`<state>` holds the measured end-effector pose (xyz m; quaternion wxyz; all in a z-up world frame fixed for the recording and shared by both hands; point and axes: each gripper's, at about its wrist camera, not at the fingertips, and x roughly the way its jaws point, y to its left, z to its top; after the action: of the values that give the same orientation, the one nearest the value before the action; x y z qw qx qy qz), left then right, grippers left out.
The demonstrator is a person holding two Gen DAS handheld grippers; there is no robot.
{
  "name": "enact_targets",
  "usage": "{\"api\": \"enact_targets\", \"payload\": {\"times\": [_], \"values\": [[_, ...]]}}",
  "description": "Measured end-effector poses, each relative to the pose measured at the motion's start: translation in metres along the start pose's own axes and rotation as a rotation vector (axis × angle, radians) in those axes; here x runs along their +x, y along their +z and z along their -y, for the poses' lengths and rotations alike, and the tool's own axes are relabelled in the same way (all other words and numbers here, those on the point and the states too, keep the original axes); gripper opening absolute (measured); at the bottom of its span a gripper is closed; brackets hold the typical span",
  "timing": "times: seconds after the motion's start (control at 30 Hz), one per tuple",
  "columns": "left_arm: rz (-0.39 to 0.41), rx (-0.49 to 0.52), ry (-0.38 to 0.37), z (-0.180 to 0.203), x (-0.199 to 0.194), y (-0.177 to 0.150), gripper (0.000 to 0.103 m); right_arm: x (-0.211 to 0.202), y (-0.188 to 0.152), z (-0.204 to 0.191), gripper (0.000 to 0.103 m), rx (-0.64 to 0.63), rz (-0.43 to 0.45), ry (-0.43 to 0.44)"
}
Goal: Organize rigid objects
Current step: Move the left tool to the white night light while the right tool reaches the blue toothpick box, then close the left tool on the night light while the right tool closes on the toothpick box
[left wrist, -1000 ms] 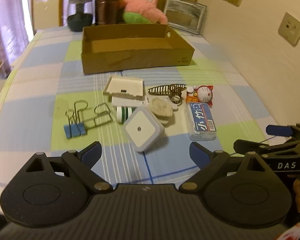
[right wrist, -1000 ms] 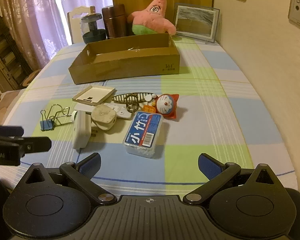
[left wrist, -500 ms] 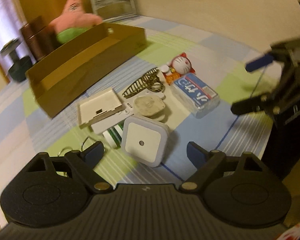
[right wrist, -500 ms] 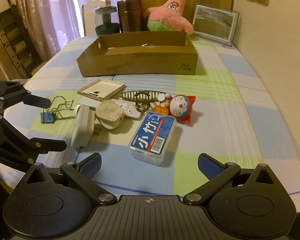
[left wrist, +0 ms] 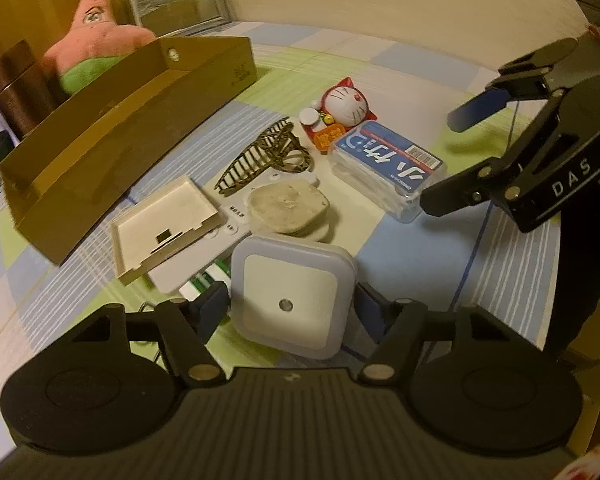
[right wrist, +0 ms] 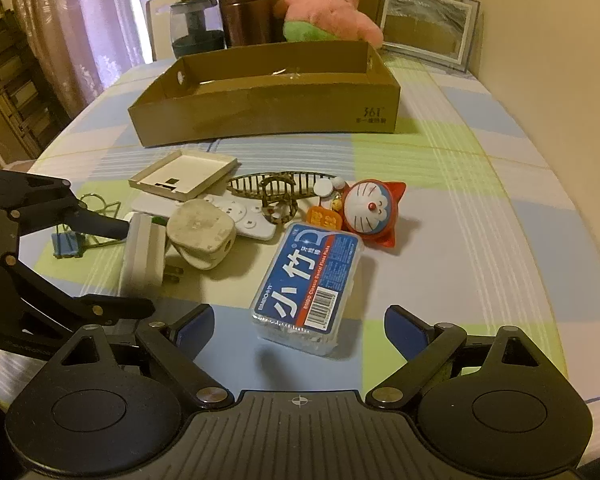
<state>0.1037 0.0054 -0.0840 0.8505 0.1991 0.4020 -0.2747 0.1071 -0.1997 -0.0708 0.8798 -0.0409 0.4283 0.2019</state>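
Observation:
A white square night light (left wrist: pixel 288 300) stands on the checked tablecloth between the blue pads of my left gripper (left wrist: pixel 290 308). The jaws are closing, and the pads sit close to its sides without clearly pressing. In the right wrist view the same light (right wrist: pixel 144 252) is on edge, inside the left gripper (right wrist: pixel 132 268). My right gripper (right wrist: pixel 300 330) is wide and closing slightly. The near end of a blue-labelled clear floss box (right wrist: pixel 308 292) lies between its tips, untouched. An open cardboard box (right wrist: pixel 260 112) stands behind the pile.
Around the pile lie a beige plug (right wrist: pixel 200 232), a white remote (right wrist: pixel 240 216), a shallow white tray (right wrist: pixel 184 172), a hair claw (right wrist: pixel 276 188), a red cat toy (right wrist: pixel 370 208) and binder clips (right wrist: pixel 66 244). A pink plush (right wrist: pixel 328 12), a flask (right wrist: pixel 244 12) and a picture frame (right wrist: pixel 424 24) stand behind the box.
My left gripper rolled, came down onto the night light, and its jaws narrowed around it. My right gripper moved in over the floss box, its jaws narrowing a little.

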Motion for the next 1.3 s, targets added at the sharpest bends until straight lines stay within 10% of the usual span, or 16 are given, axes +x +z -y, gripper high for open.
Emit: {"api": "enact_targets", "payload": {"times": [0.63,1.3], "values": [[0.010,-0.277,0.088,0.019,-0.006,-0.003,0.062,0.033,0.009,-0.001,0.065,0.027,0.001,-0.054],[0.020,-0.275,0.043,0.017,0.000,-0.001,0.062,0.029,0.001,0.001,0.054,-0.025,0.005,-0.078]]}}
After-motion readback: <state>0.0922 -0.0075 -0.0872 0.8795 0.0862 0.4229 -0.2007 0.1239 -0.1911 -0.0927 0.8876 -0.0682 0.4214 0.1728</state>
